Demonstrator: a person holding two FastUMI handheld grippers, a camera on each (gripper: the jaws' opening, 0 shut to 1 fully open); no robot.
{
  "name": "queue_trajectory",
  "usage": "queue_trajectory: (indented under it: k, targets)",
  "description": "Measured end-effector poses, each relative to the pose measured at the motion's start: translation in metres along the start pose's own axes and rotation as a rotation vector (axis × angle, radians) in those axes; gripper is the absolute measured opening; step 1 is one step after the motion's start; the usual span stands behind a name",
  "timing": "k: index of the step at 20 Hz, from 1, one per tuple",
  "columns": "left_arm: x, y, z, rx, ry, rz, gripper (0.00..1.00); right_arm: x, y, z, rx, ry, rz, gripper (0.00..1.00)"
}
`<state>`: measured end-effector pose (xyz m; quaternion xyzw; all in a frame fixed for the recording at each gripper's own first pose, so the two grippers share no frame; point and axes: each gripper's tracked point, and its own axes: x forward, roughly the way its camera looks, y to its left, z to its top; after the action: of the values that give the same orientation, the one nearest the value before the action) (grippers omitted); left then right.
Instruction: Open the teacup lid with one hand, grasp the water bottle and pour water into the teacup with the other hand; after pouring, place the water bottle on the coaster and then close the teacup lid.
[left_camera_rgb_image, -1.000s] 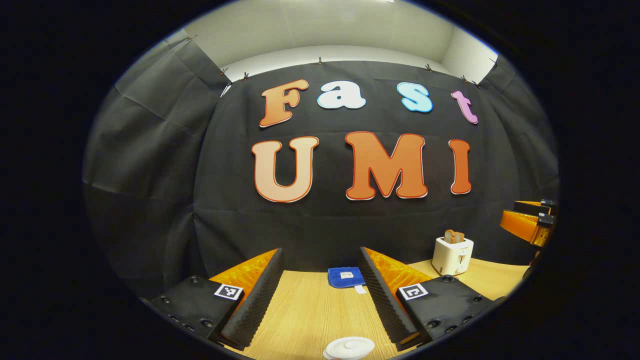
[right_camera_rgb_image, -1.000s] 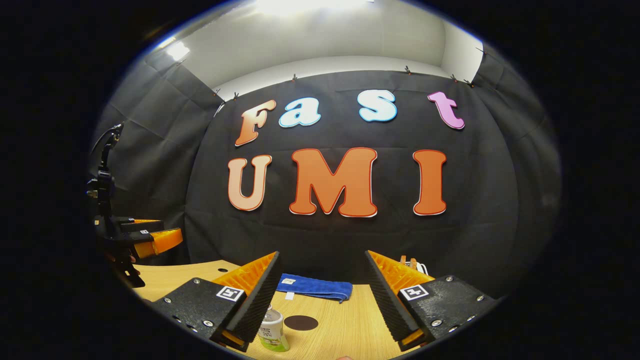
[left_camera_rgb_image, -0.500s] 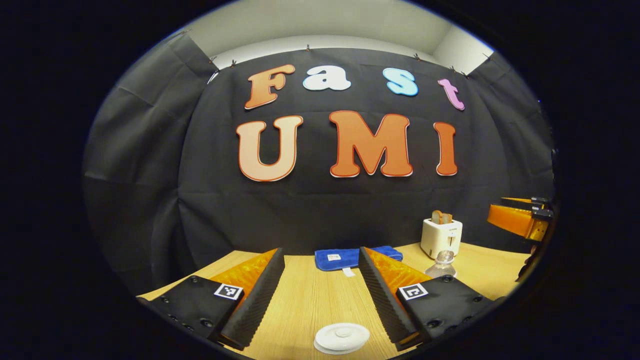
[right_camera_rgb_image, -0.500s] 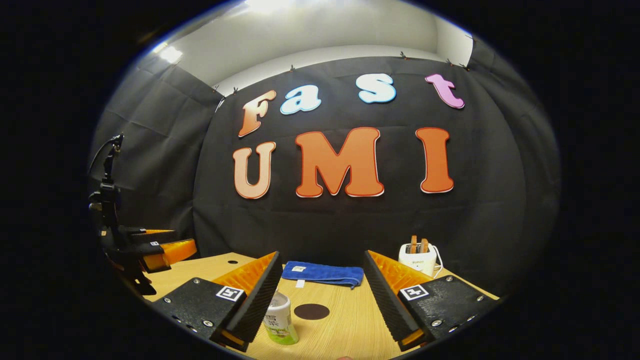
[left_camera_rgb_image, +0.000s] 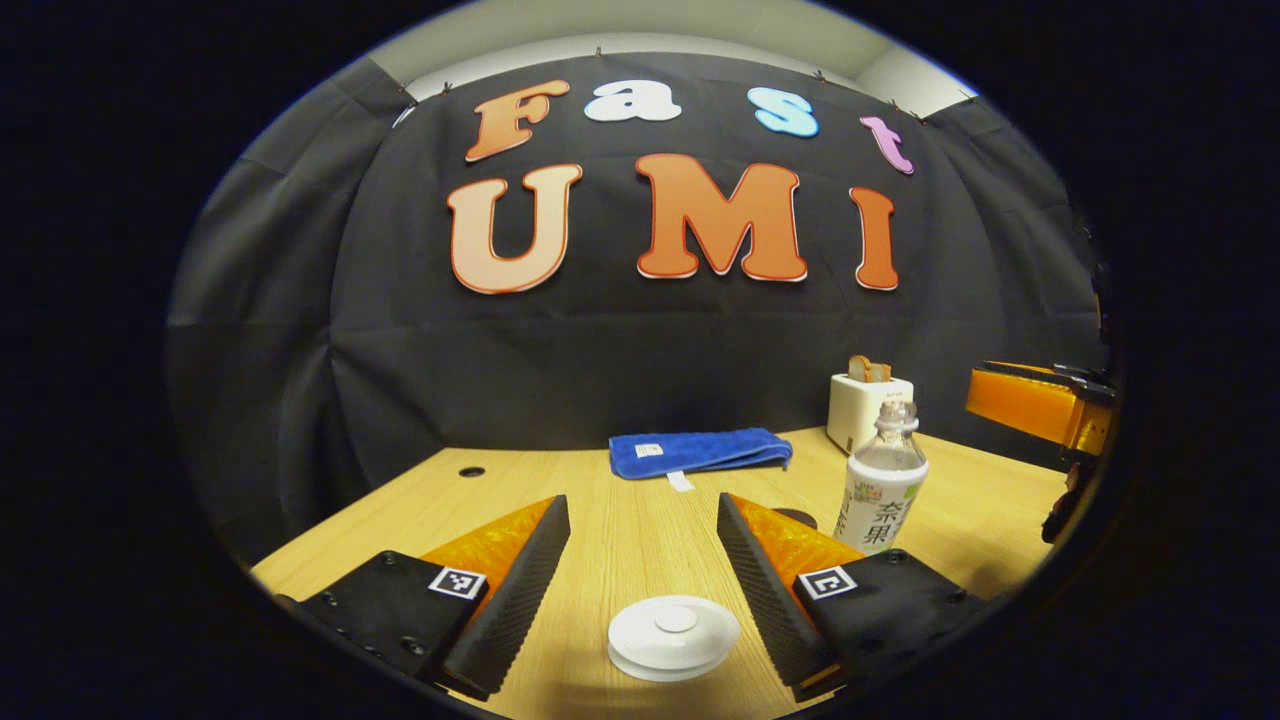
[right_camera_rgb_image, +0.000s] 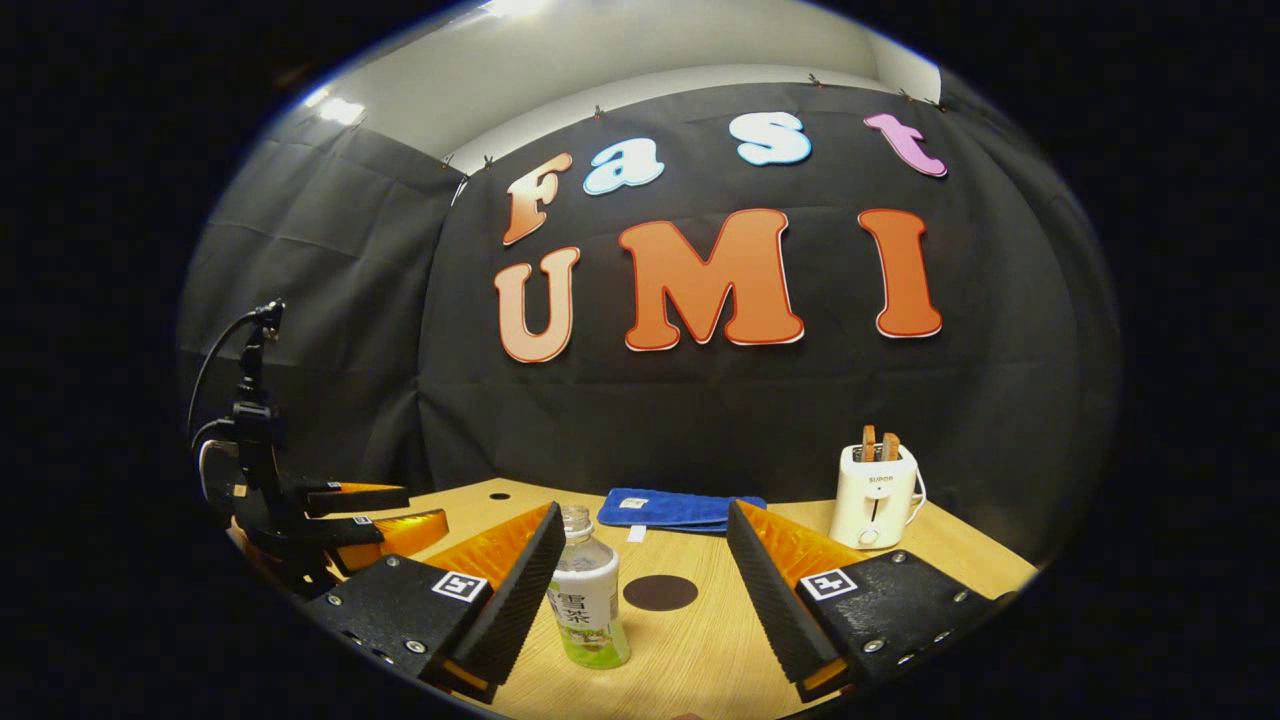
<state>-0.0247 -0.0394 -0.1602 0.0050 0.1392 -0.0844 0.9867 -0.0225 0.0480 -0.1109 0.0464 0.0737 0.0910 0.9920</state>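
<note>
- Left tool (left_camera_rgb_image: 640, 580): we see it spread wide, gripping nothing, with the white teacup lid (left_camera_rgb_image: 673, 635) on the table (left_camera_rgb_image: 640, 500) between and just ahead of its fingers.
- Right tool (right_camera_rgb_image: 640, 590): we see it likewise wide apart and empty; the water bottle (right_camera_rgb_image: 588, 590) stands upright just inside its left finger, the dark round coaster (right_camera_rgb_image: 660, 592) ahead, between the fingers.
- Farther ahead we see a blue cloth (right_camera_rgb_image: 680, 508) and a toaster (right_camera_rgb_image: 877, 493).

bare table (left_camera_rgb_image: 640, 520) ahead of teacup lid (left_camera_rgb_image: 673, 637), water bottle (left_camera_rgb_image: 882, 487) standing right, towel (left_camera_rgb_image: 698, 451) behind
</note>
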Motion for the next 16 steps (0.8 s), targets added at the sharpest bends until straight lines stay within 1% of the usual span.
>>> queue_trajectory:
  k: [6, 7, 9, 11, 12, 15, 16]
  targets:
    - [0.008, -0.001, -0.041, 0.000, 0.089, -0.020, 0.98, 0.003, 0.016, -0.021, -0.035, 0.042, 0.035, 0.98]
    - [0.007, -0.003, -0.047, 0.001, 0.104, -0.024, 0.96, 0.005, 0.016, -0.024, -0.035, 0.049, 0.032, 0.98]
    - [0.012, -0.005, -0.058, 0.012, 0.129, -0.022, 0.89, 0.008, 0.019, -0.031, -0.027, 0.067, 0.035, 0.98]
    - [0.014, -0.007, -0.064, 0.031, 0.141, -0.025, 0.89, 0.010, 0.022, -0.033, -0.012, 0.074, 0.046, 0.98]
    - [0.015, -0.009, -0.068, 0.037, 0.151, -0.031, 0.82, 0.010, 0.023, -0.035, -0.007, 0.079, 0.047, 0.98]
    - [0.017, -0.014, -0.082, 0.038, 0.185, -0.037, 0.80, 0.012, 0.020, -0.039, -0.008, 0.088, 0.045, 0.98]
    - [0.017, -0.015, -0.083, 0.033, 0.186, -0.040, 0.72, 0.013, 0.020, -0.040, -0.011, 0.089, 0.042, 0.98]
